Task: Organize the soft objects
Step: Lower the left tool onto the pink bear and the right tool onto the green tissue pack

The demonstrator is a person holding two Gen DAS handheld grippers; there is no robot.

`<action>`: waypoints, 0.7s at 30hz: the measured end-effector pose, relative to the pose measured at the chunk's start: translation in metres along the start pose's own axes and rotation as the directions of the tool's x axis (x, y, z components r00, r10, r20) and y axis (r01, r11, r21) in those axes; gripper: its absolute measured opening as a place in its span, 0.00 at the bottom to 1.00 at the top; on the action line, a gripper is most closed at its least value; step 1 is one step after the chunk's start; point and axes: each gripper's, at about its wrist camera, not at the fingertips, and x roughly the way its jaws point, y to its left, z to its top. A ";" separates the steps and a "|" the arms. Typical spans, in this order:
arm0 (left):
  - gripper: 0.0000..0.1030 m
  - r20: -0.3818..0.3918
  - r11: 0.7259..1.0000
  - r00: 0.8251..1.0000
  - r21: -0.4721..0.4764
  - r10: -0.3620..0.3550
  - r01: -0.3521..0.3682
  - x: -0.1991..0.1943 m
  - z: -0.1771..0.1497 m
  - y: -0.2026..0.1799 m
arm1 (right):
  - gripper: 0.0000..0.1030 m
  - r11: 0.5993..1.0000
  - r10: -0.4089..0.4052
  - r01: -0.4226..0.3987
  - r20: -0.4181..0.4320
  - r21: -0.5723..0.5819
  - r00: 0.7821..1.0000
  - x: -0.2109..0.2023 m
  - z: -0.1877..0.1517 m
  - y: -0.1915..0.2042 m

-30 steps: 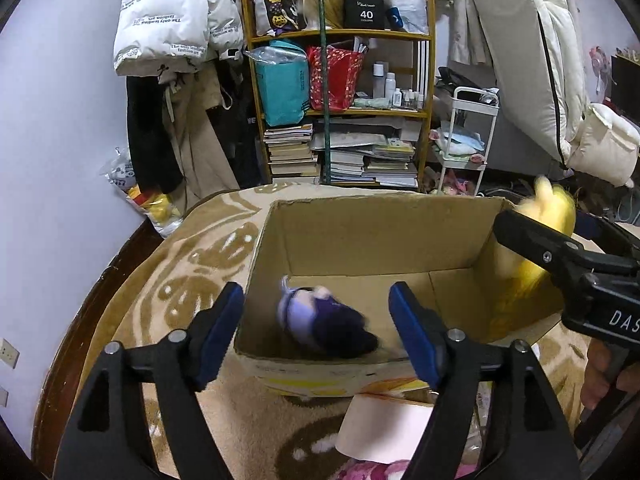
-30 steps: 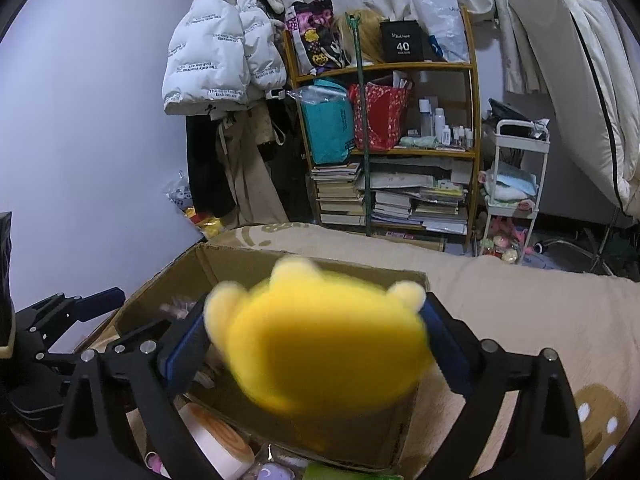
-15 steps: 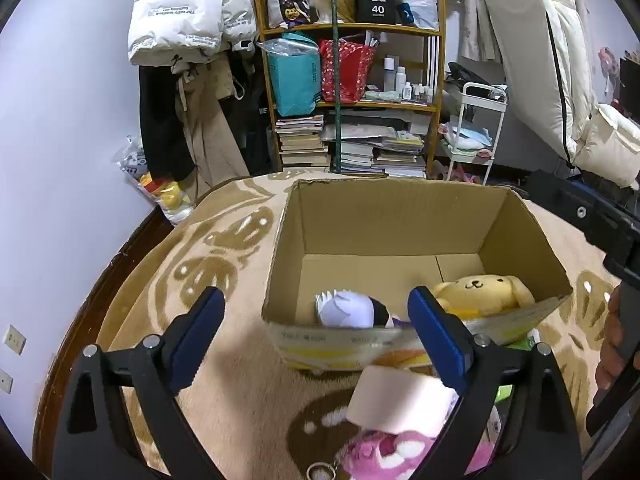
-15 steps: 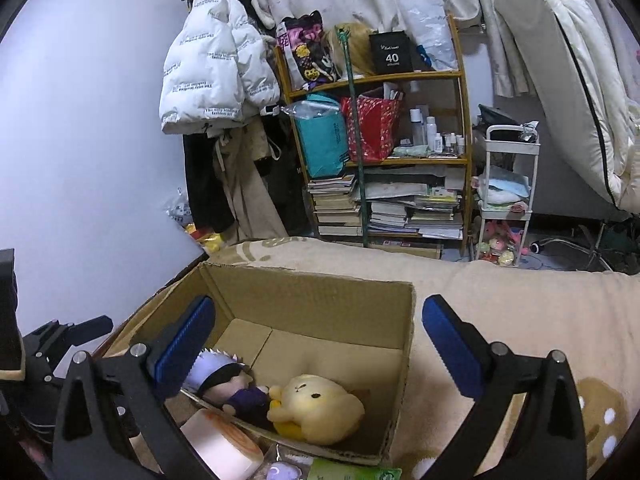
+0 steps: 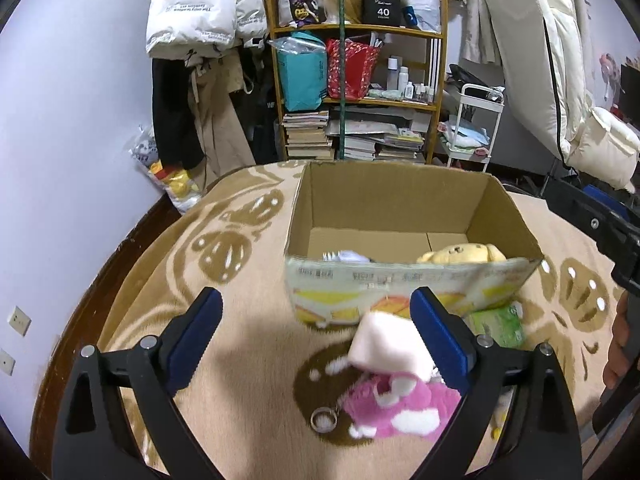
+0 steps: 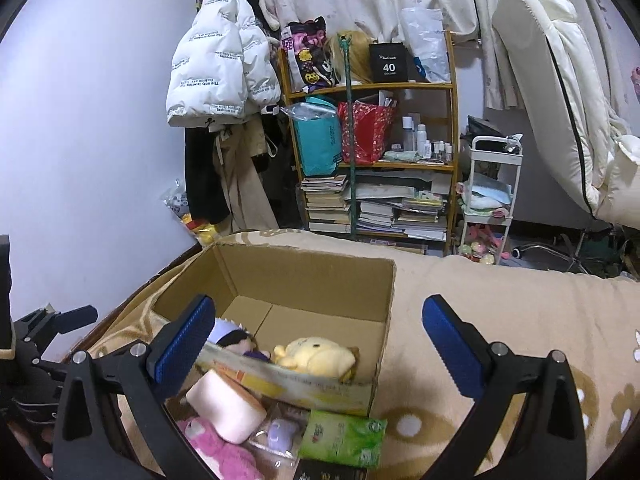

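An open cardboard box (image 5: pixel 400 200) (image 6: pixel 304 276) stands on a beige patterned blanket. Inside it lie a yellow plush (image 5: pixel 460 254) (image 6: pixel 316 356) and a dark-haired doll (image 6: pixel 234 336), side by side. In front of the box are a pale pink soft block (image 5: pixel 386 344) (image 6: pixel 226 408), a pink plush (image 5: pixel 400 404) (image 6: pixel 216 444) and a green tissue pack (image 5: pixel 496 322) (image 6: pixel 342 438). My left gripper (image 5: pixel 314 296) is open, short of the box, with the pink block just inside its right finger and untouched. My right gripper (image 6: pixel 319 304) is open over the box's near side, holding nothing.
A small lilac item in a plastic wrap (image 6: pixel 280 430) lies by the tissue pack, and a key ring (image 5: pixel 324 419) hangs off the pink plush. Behind the blanket stand a crowded wooden shelf (image 6: pixel 372 168), a white trolley (image 6: pixel 490 200), hanging coats (image 6: pixel 224 76) and a propped mattress (image 6: pixel 560 100).
The yellow plush, held in my right gripper over the box a second ago, now lies inside it beside the doll. Both grippers have drawn back from the box, and the left jaws have widened.
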 end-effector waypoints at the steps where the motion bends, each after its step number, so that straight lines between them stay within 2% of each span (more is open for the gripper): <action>1: 0.91 0.000 1.000 1.000 0.005 0.002 -0.002 -0.003 -0.002 0.000 | 1.00 1.000 -0.002 0.002 -0.008 0.000 1.000 -0.003 -0.001 0.000; 6: 0.91 0.010 1.000 1.000 0.029 0.011 -0.011 -0.019 -0.009 0.000 | 1.00 1.000 -0.005 0.005 -0.026 -0.008 1.000 -0.019 -0.008 0.002; 10: 0.91 -0.013 1.000 1.000 0.024 -0.001 0.001 -0.026 -0.017 0.000 | 1.00 1.000 -0.007 0.006 -0.046 -0.017 0.999 -0.028 -0.016 0.003; 21: 0.91 -0.060 1.000 0.998 0.027 -0.006 0.007 -0.022 -0.026 0.000 | 1.00 1.000 -0.027 0.028 -0.088 0.011 0.996 -0.037 -0.032 -0.006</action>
